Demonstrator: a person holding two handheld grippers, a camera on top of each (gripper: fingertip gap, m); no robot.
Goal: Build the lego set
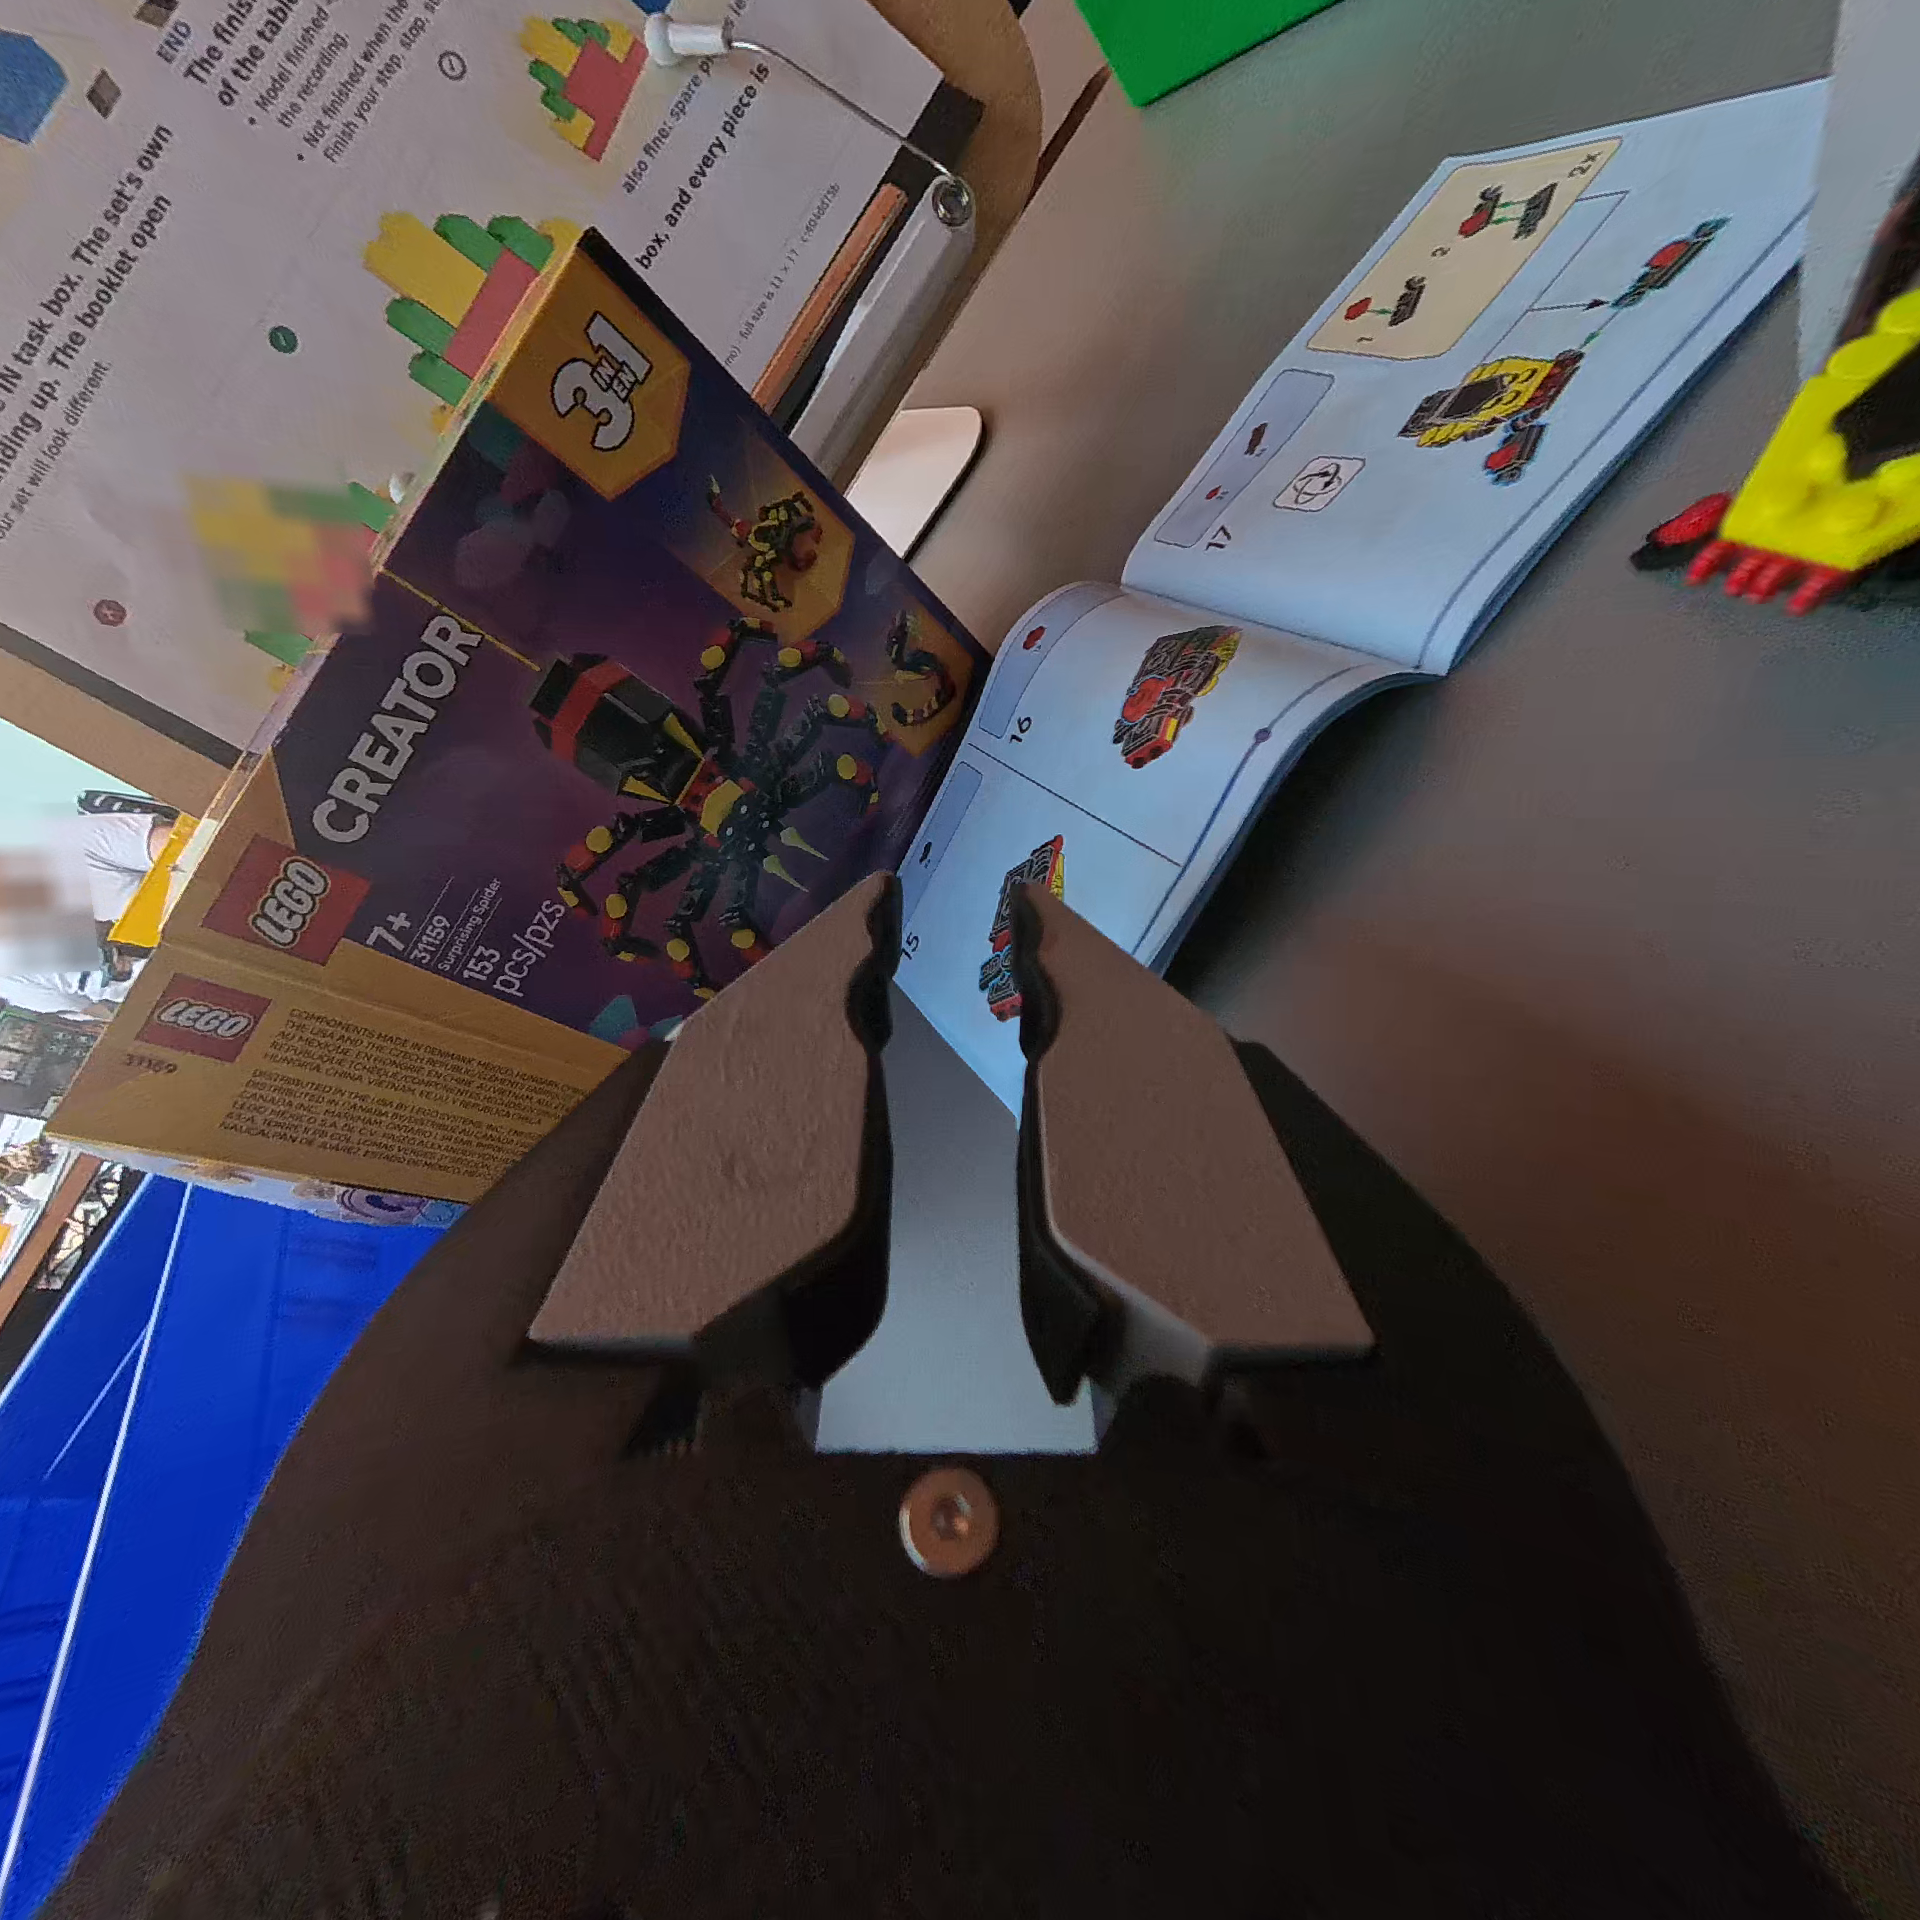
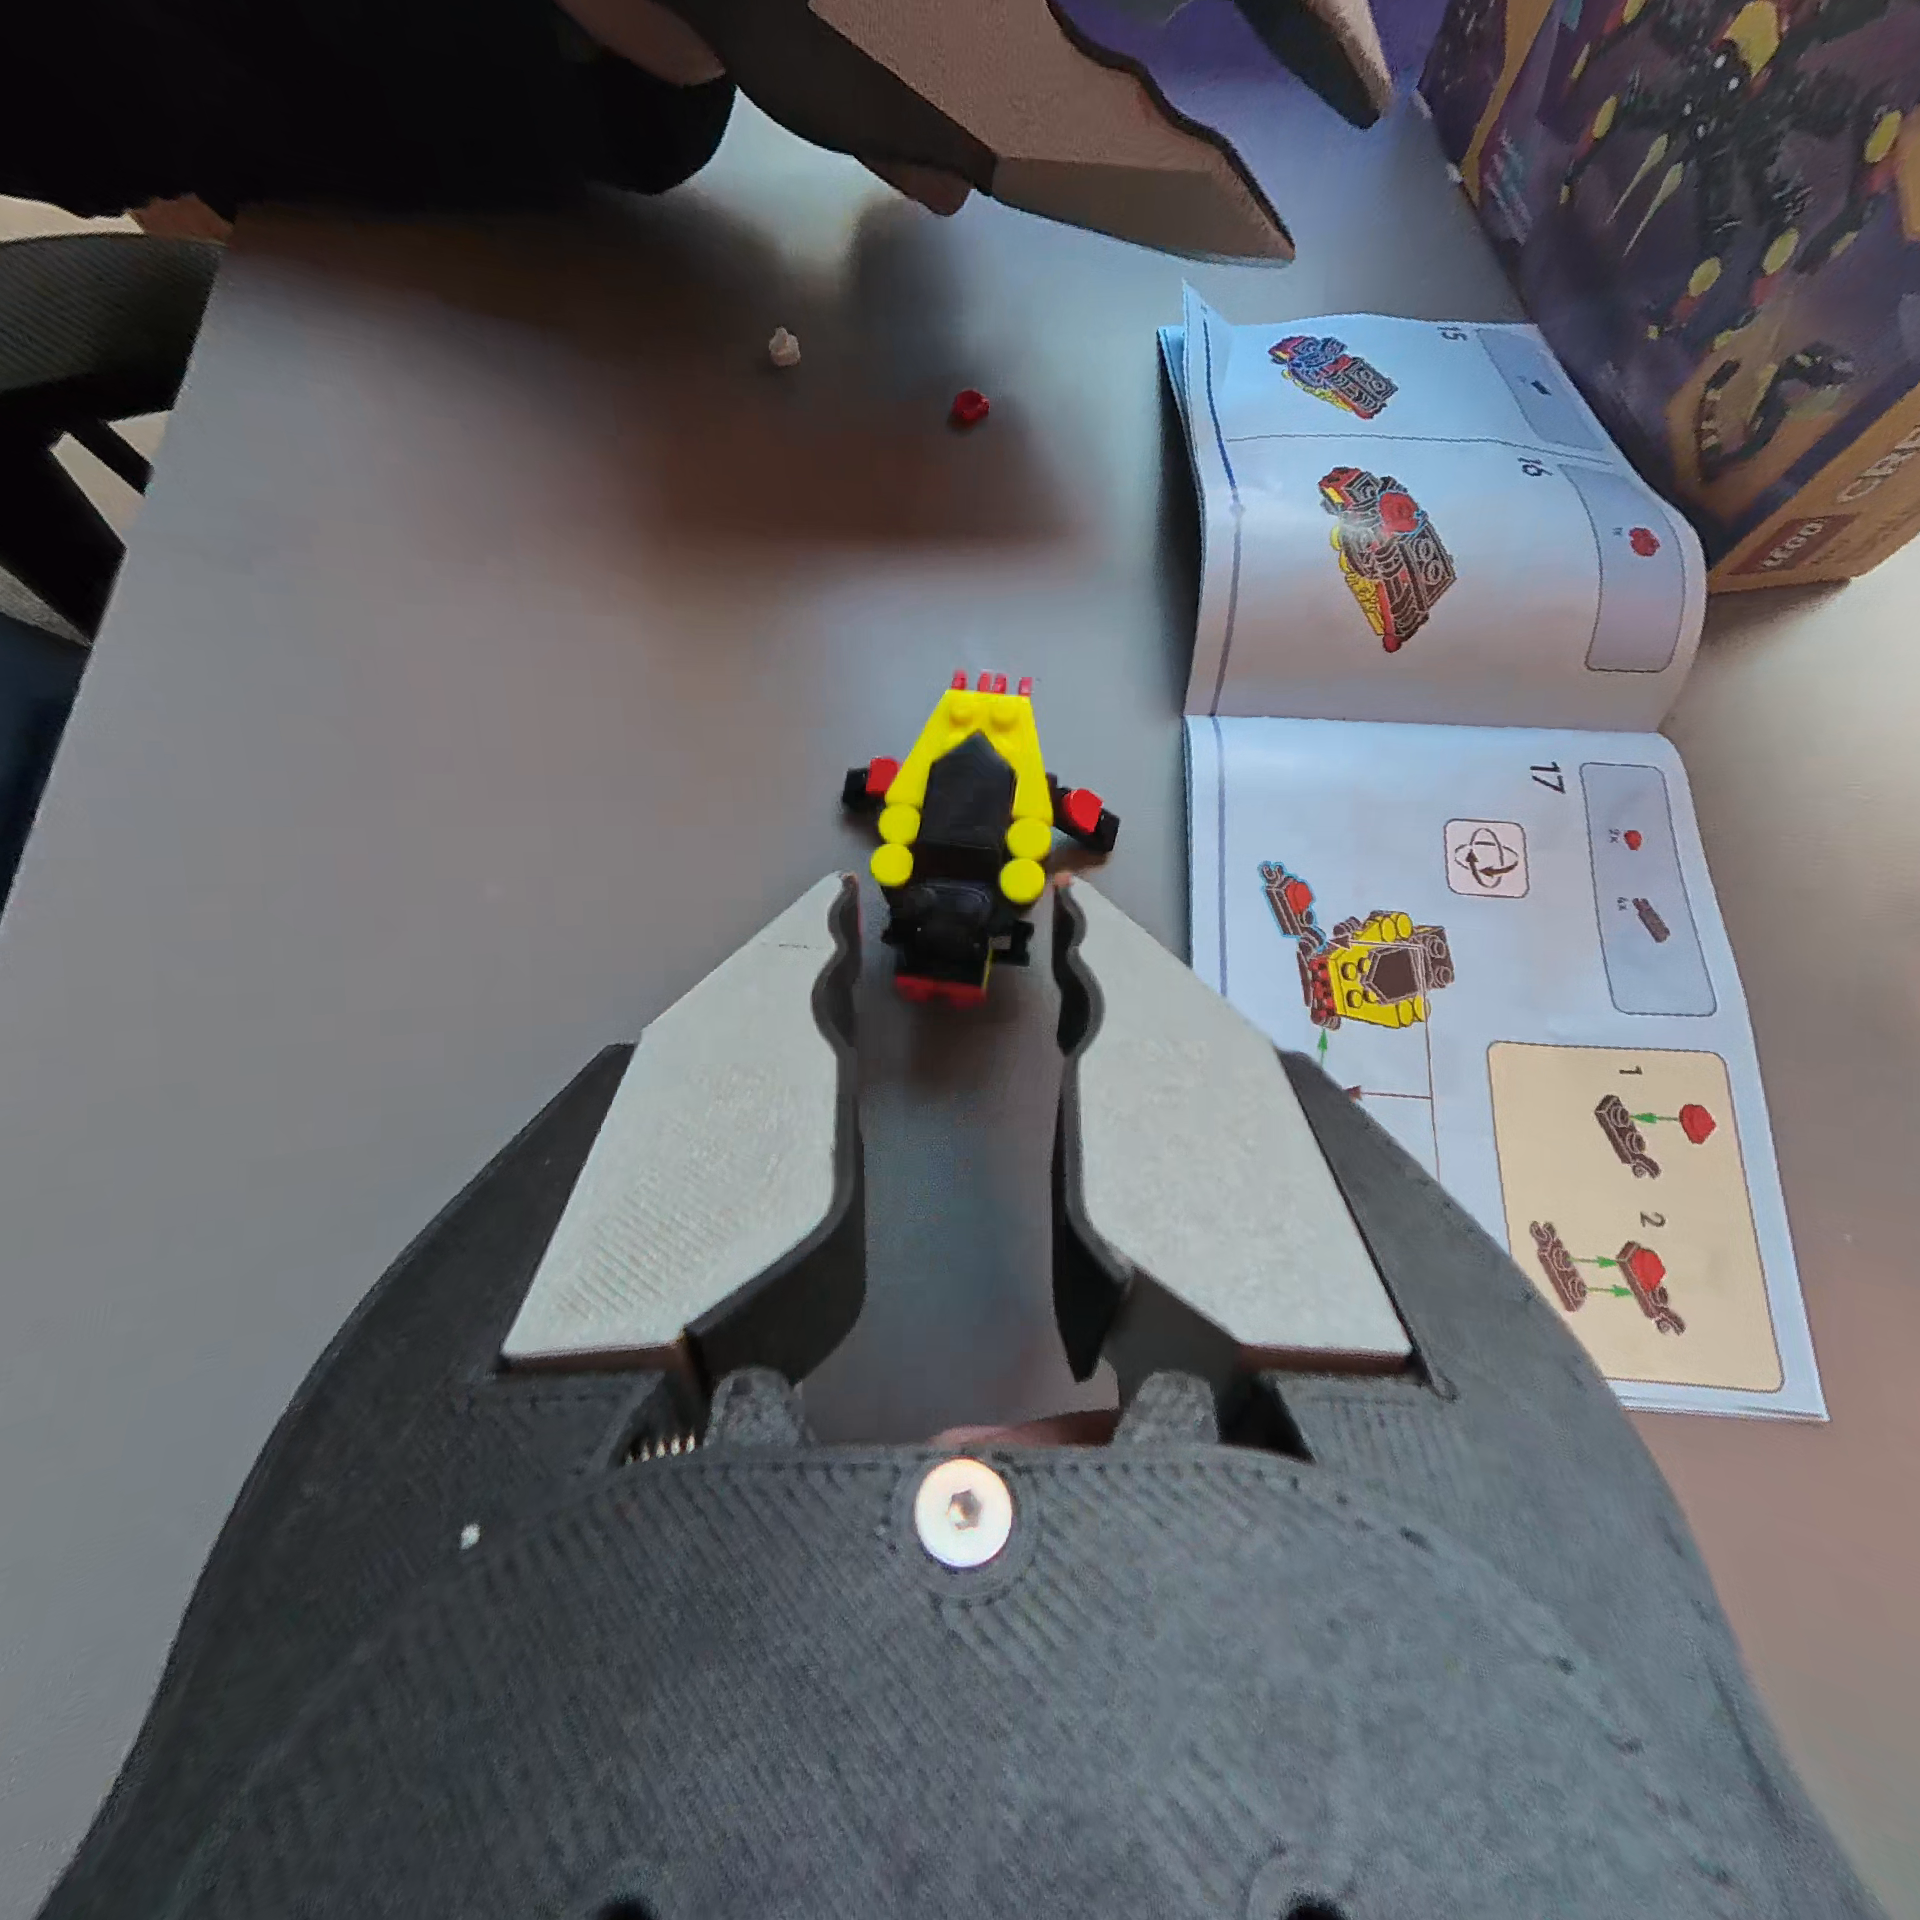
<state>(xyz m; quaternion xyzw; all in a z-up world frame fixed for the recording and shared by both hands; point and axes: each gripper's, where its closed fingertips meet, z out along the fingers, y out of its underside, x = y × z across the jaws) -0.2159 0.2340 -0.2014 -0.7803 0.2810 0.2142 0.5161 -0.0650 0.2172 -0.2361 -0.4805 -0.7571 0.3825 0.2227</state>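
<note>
Two grippers are in view, and the right gripper (image 2: 951, 935) is the nearer to the model (image 2: 961, 842). The model, yellow, black and red, lies on the table (image 2: 468, 675) dead ahead of the right gripper. Its long axis runs in line with the fingers, red-toothed end pointing away, near end lying between the fingertips. The jaws stand part open, wider than the model's near end, and hold nothing; contact with either finger cannot be confirmed.

The left gripper (image 1: 951, 925) hangs well apart from the model, aimed at the box (image 1: 582, 748) and the booklet (image 1: 1351, 540). Its jaws are slightly parted and empty. In the left wrist view the model (image 1: 1808, 488) sits at the far right edge.

One loose red stud (image 2: 968, 407) and a pale crumb (image 2: 784, 346) lie beyond the model.

The booklet lies open just right of the model, showing numbered build steps with diagrams. The purple box carries brand marks and a spider picture; the printed sheet (image 1: 260, 208) behind it bears text. Wording is not reproduced here.
</note>
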